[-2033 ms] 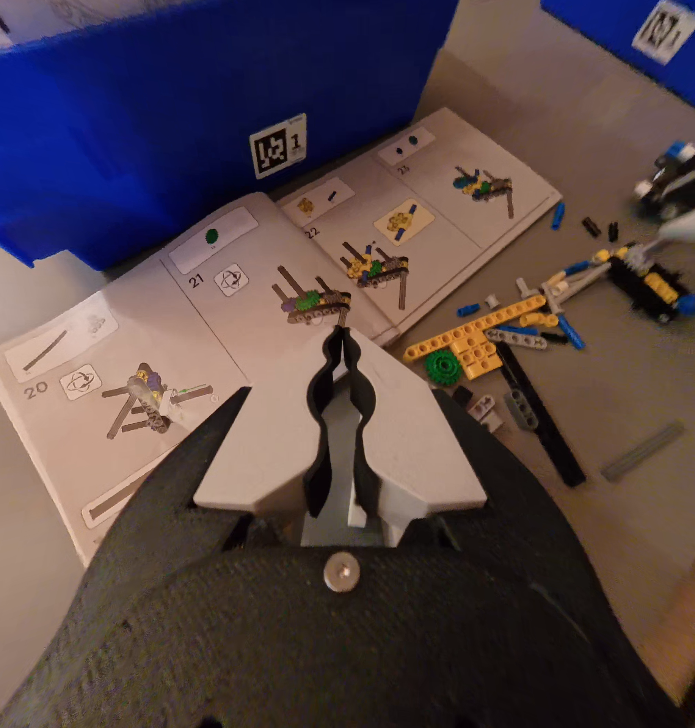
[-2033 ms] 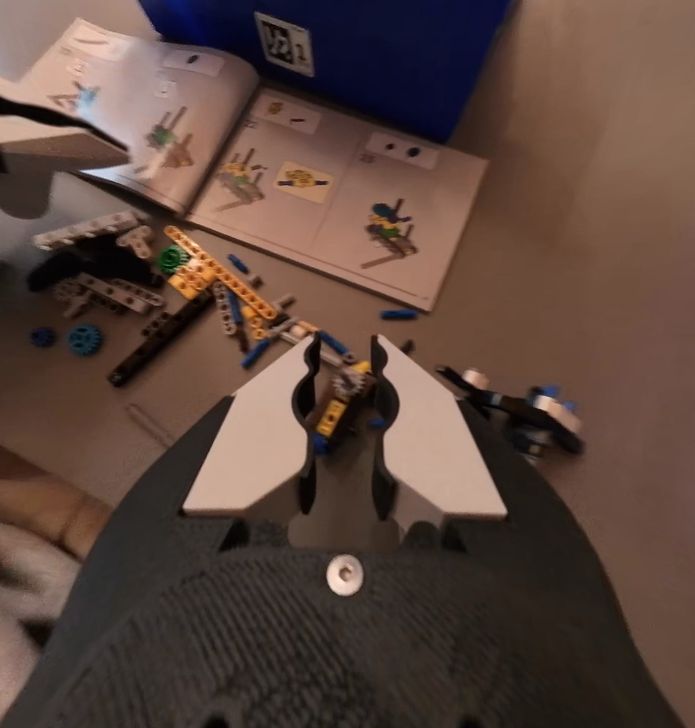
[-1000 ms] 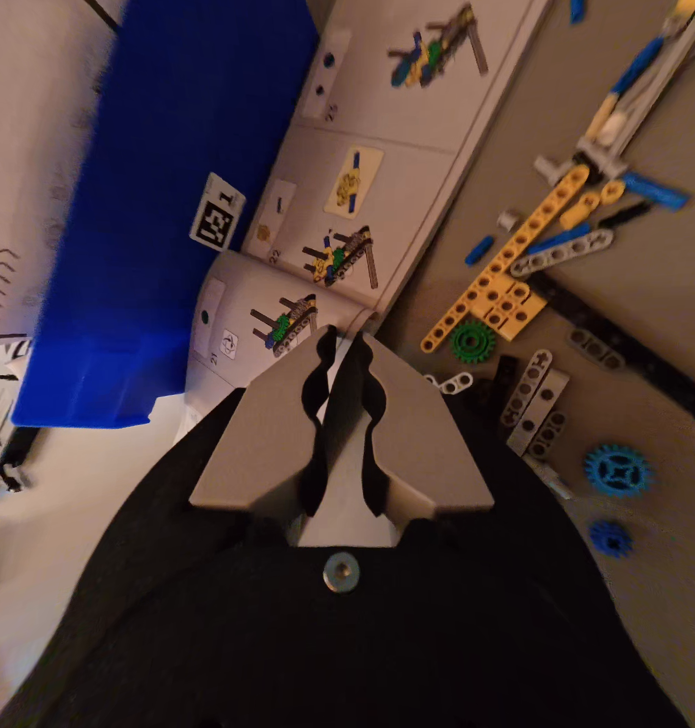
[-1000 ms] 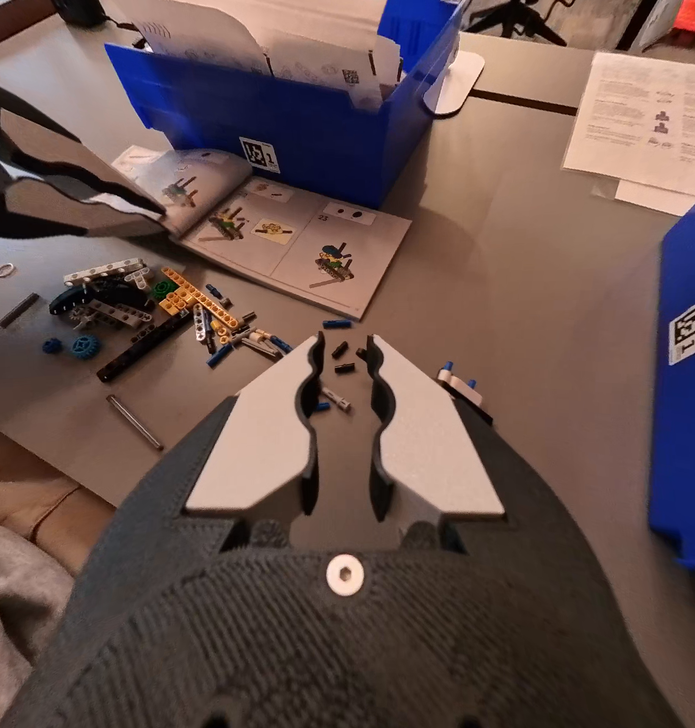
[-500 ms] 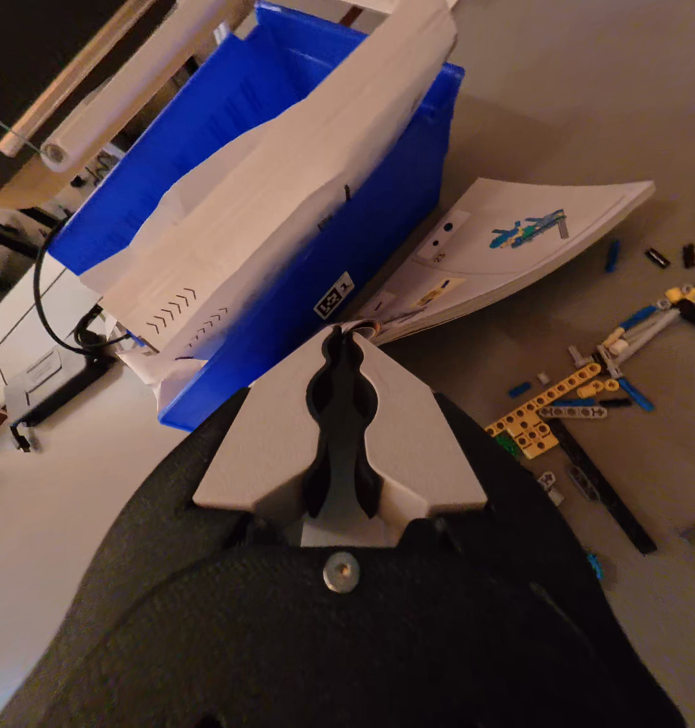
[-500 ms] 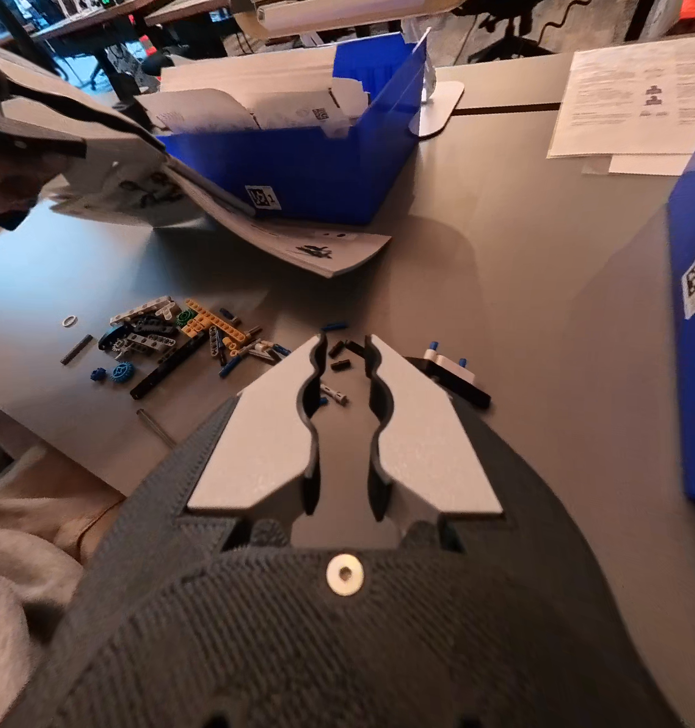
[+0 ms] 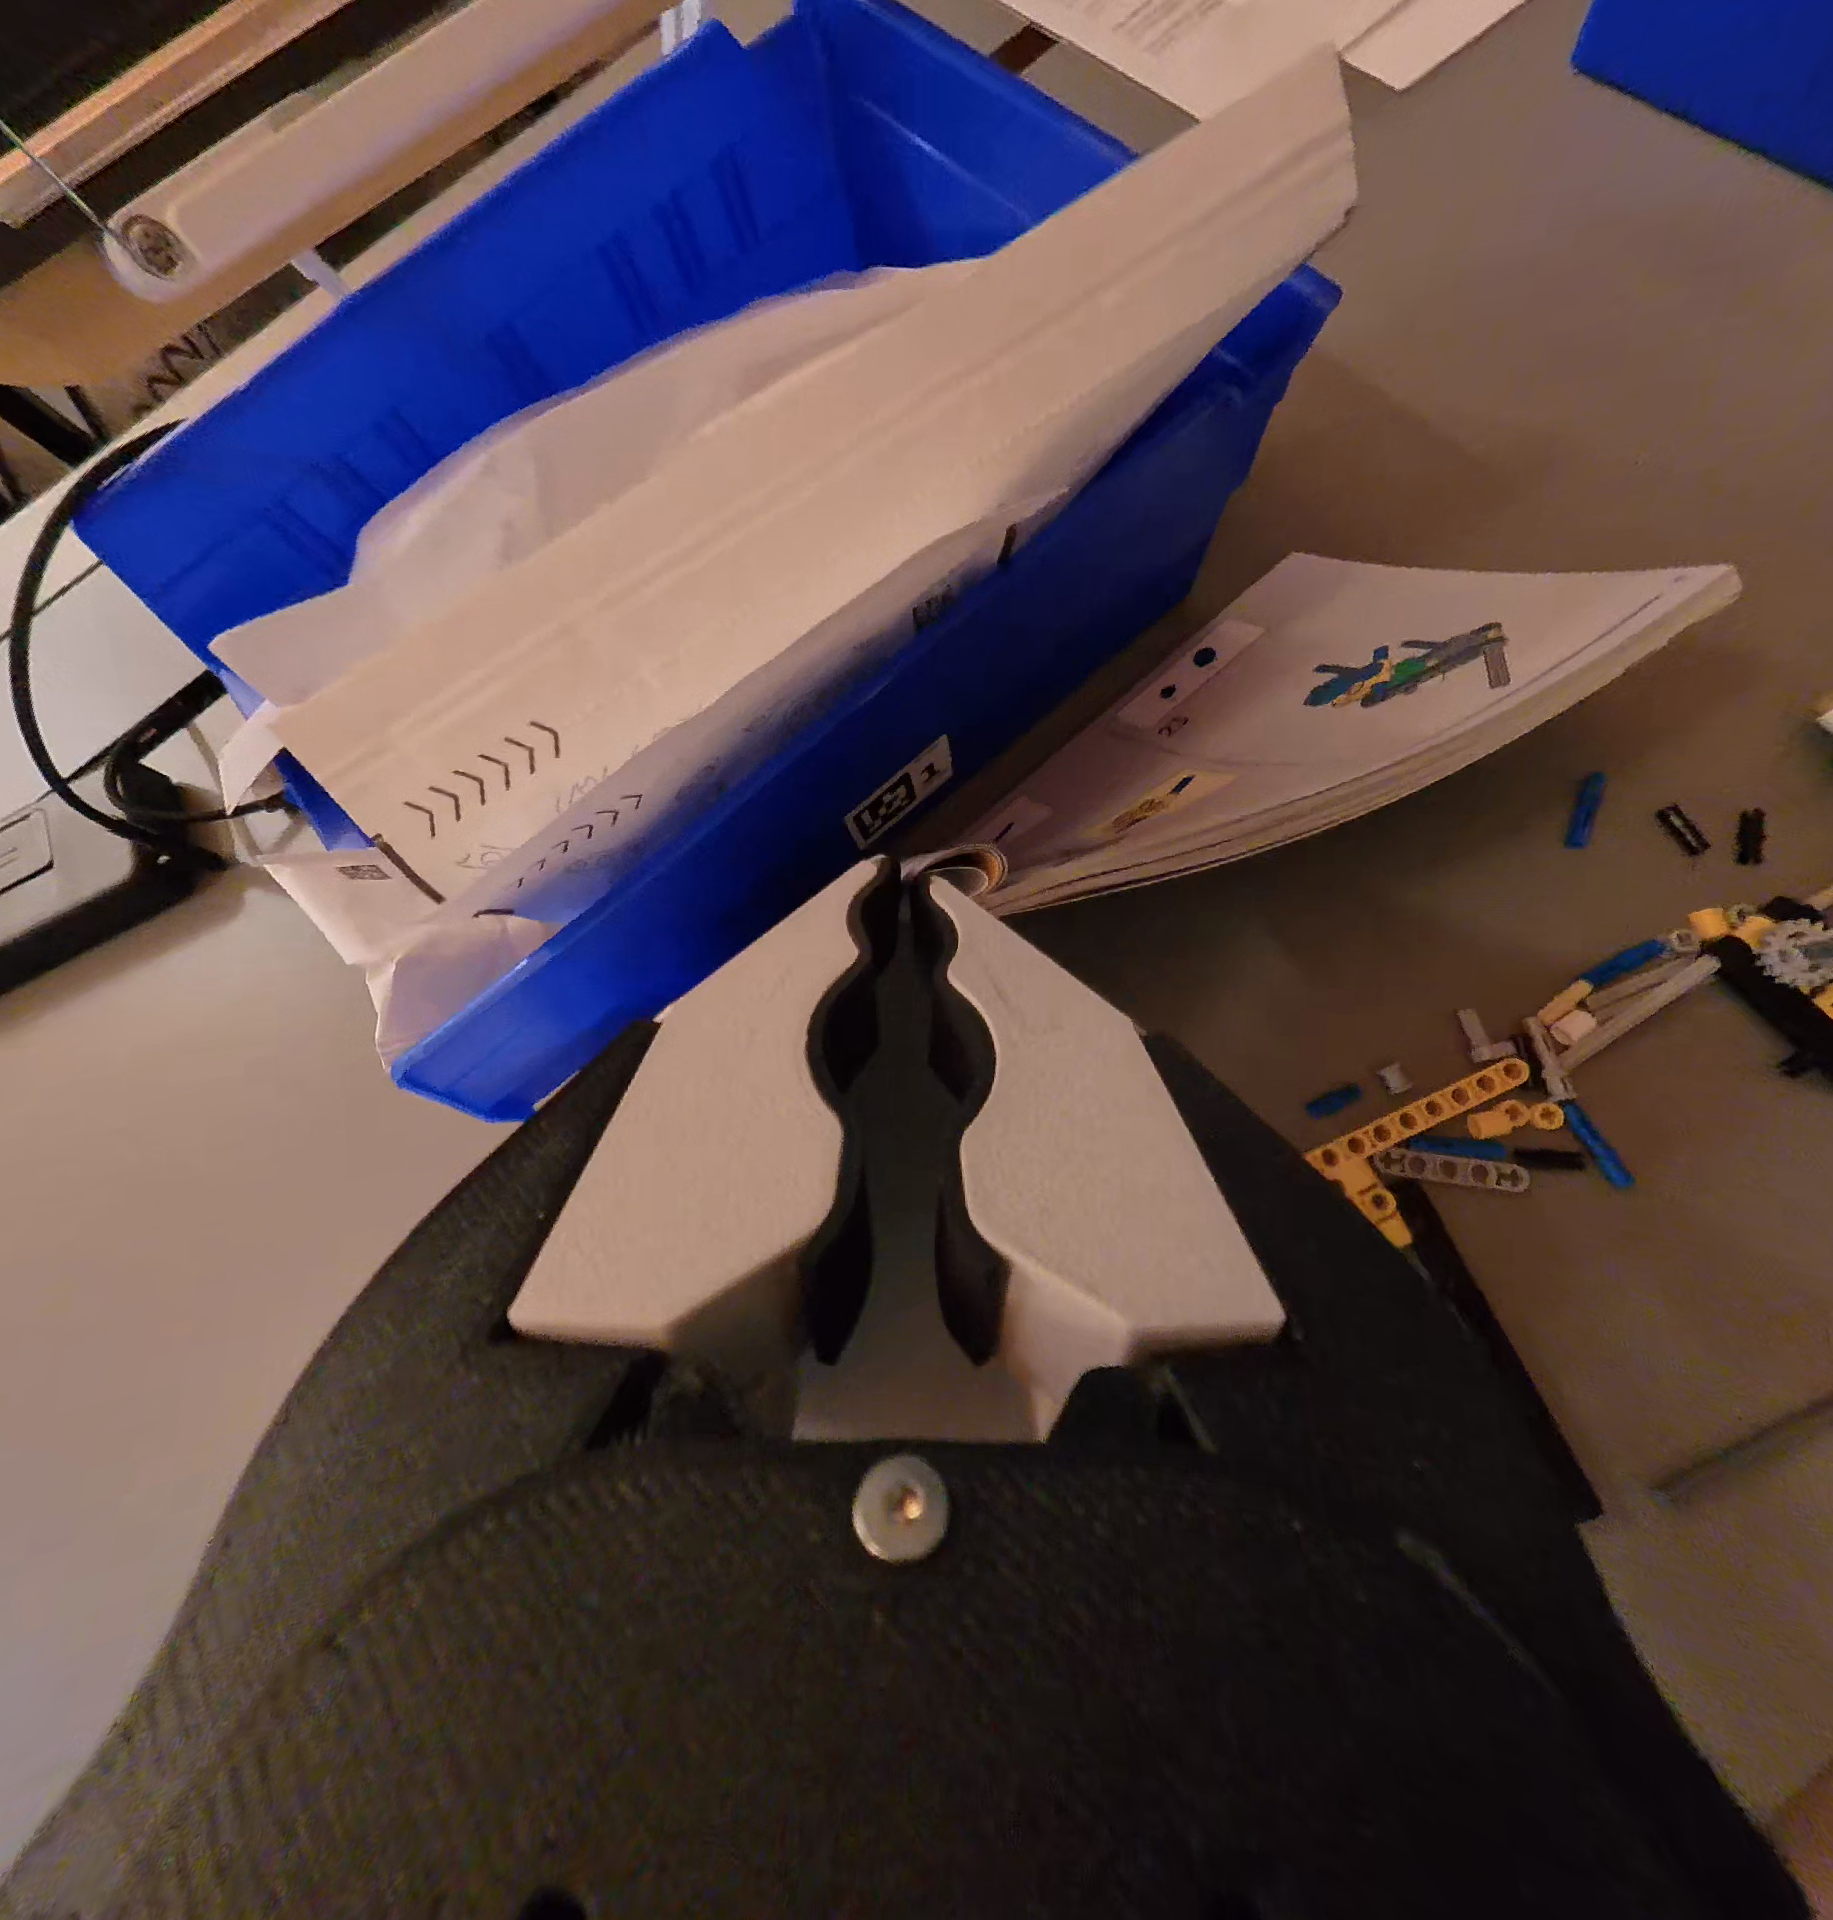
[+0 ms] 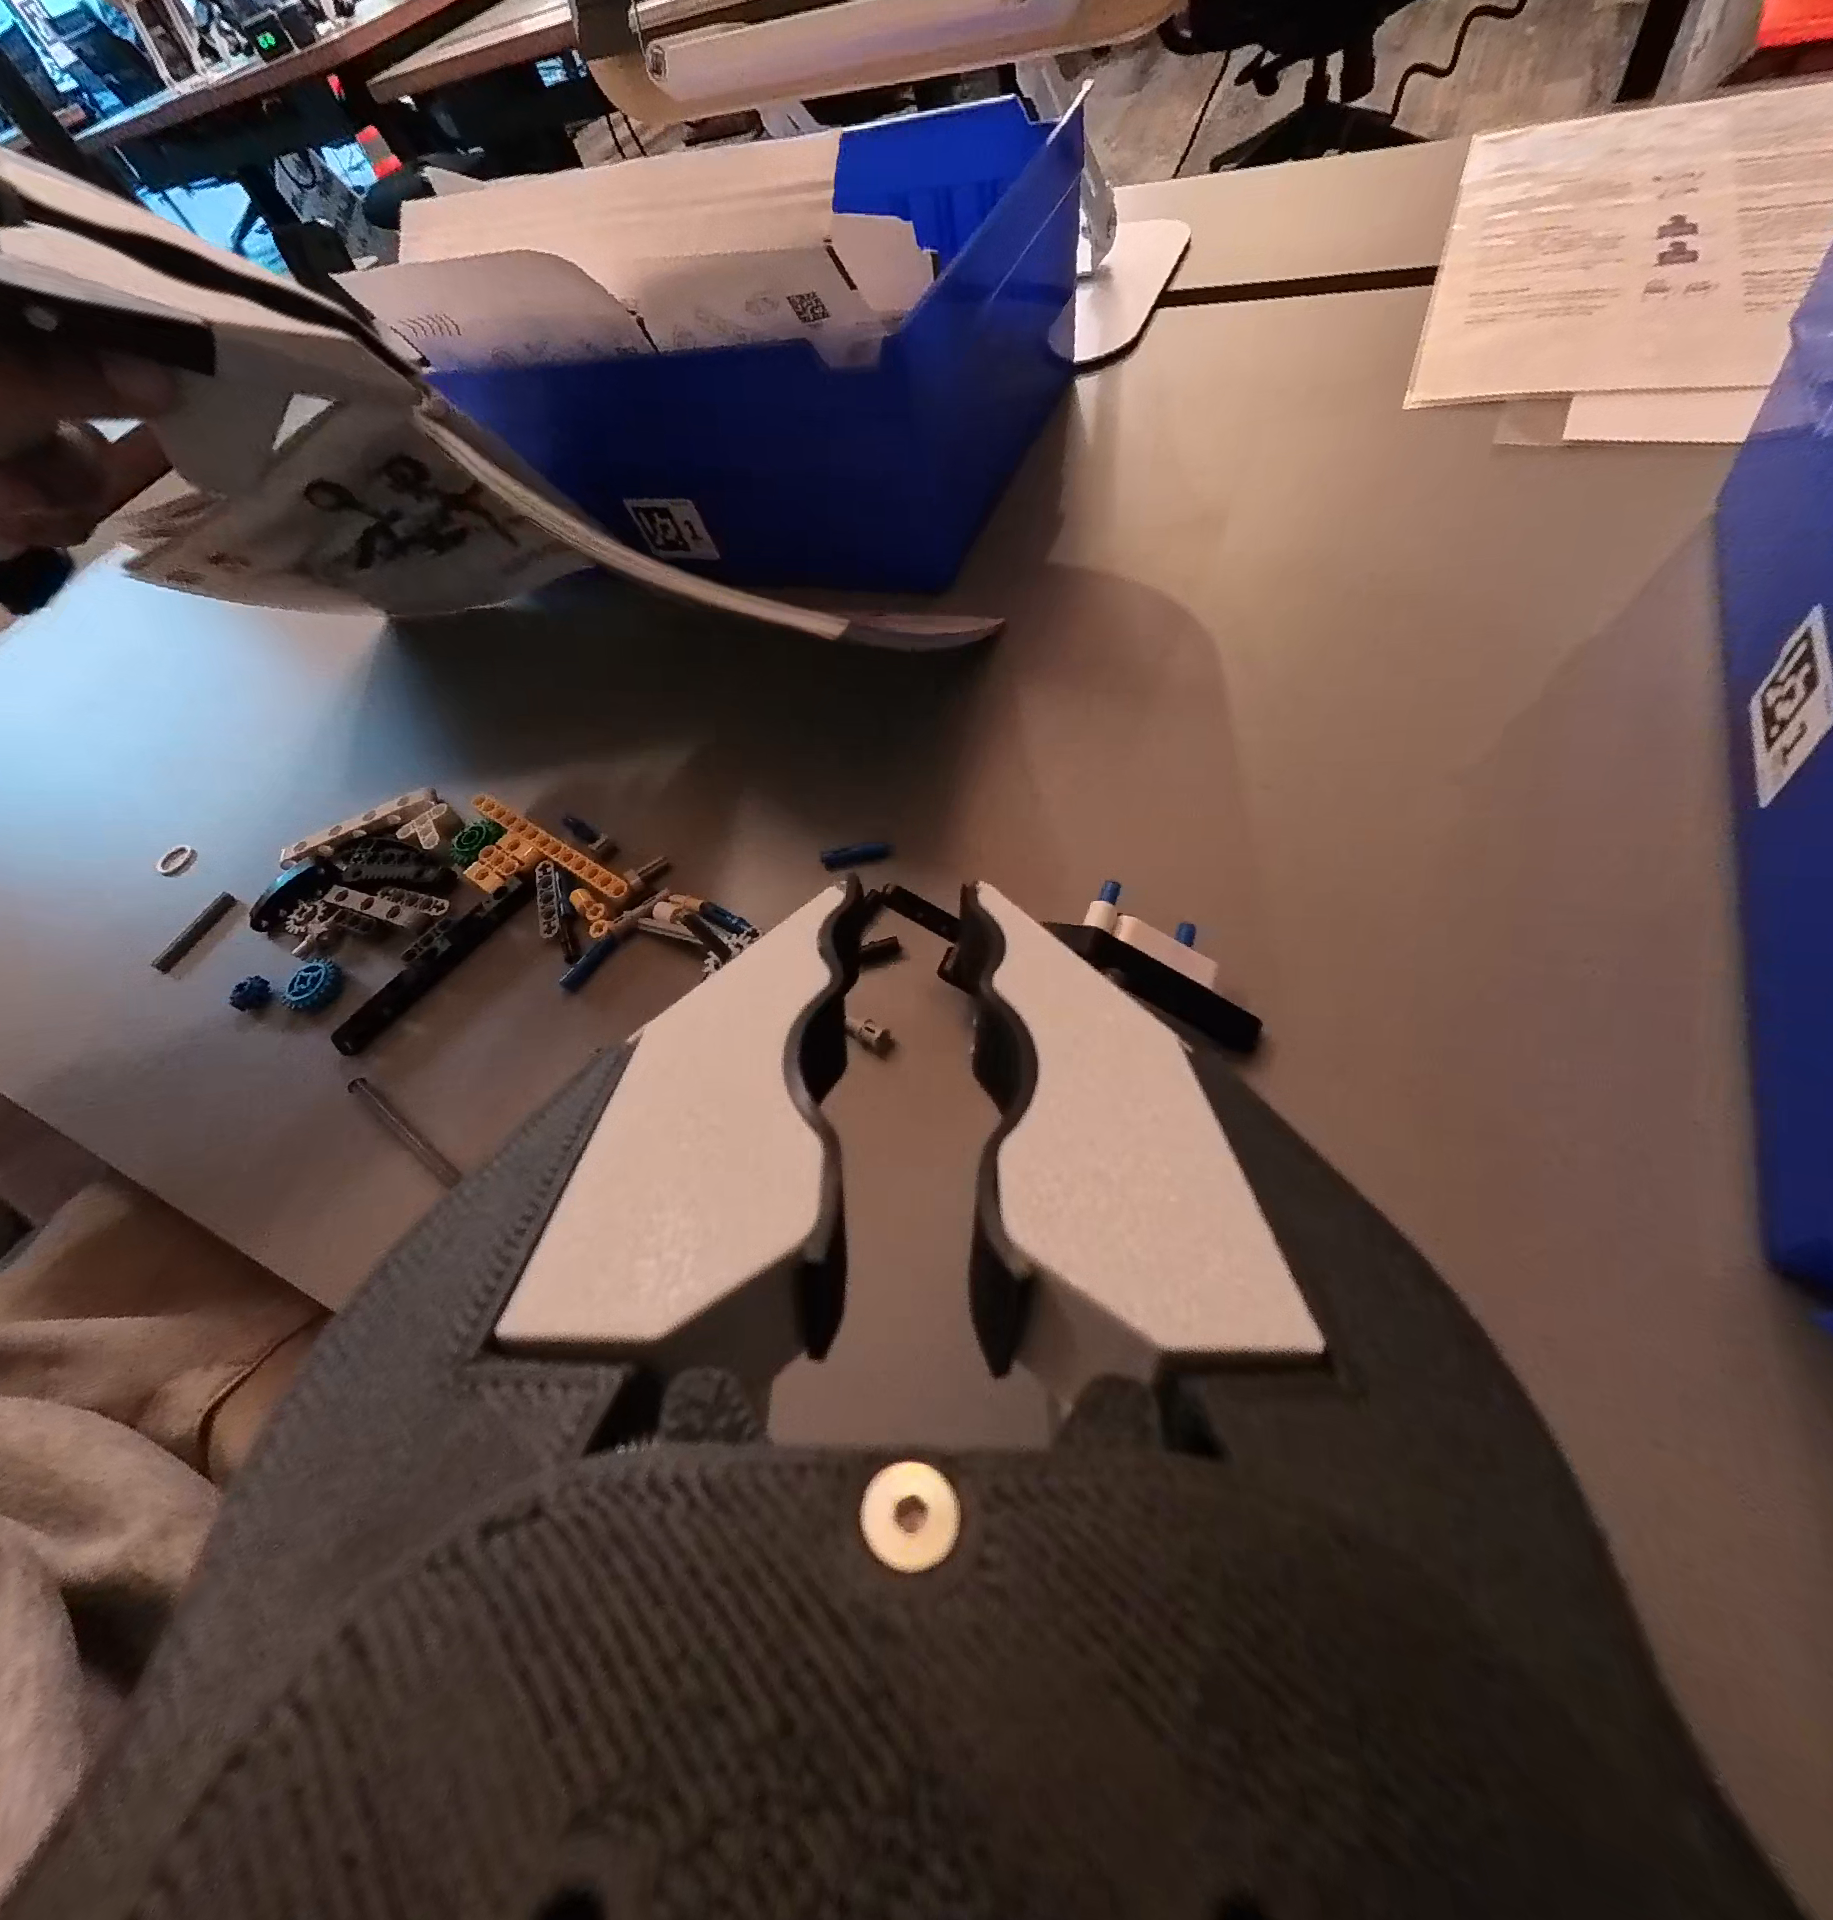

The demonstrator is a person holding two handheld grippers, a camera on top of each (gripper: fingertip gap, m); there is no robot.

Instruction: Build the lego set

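My left gripper is shut on the spine edge of the instruction booklet and holds it up off the table. The booklet also shows lifted and sagging in the right wrist view, with the left gripper at the far left. My right gripper is open and empty, above small black pins and a grey pin. Loose Lego parts lie on the table, among them a yellow beam and a partly built black and yellow assembly. A black and white assembly lies to the right of the right gripper.
A blue bin with white paper bags stands behind the booklet; it shows in the right wrist view too. A second blue bin is at the right. Printed sheets lie at the back right. The table's front edge is near. The left gripper's tips are roughly 30 cm from the right gripper's. The right tips stand about 9 cm off the grey pin. From the left gripper's tips to the yellow beam is close to 15 cm. Seen from the right wrist view as well.
My left gripper closed on the booklet's spine and lifted it off the table, higher now than half a second ago. My right gripper let go of the black and yellow assembly and rose, staying open.
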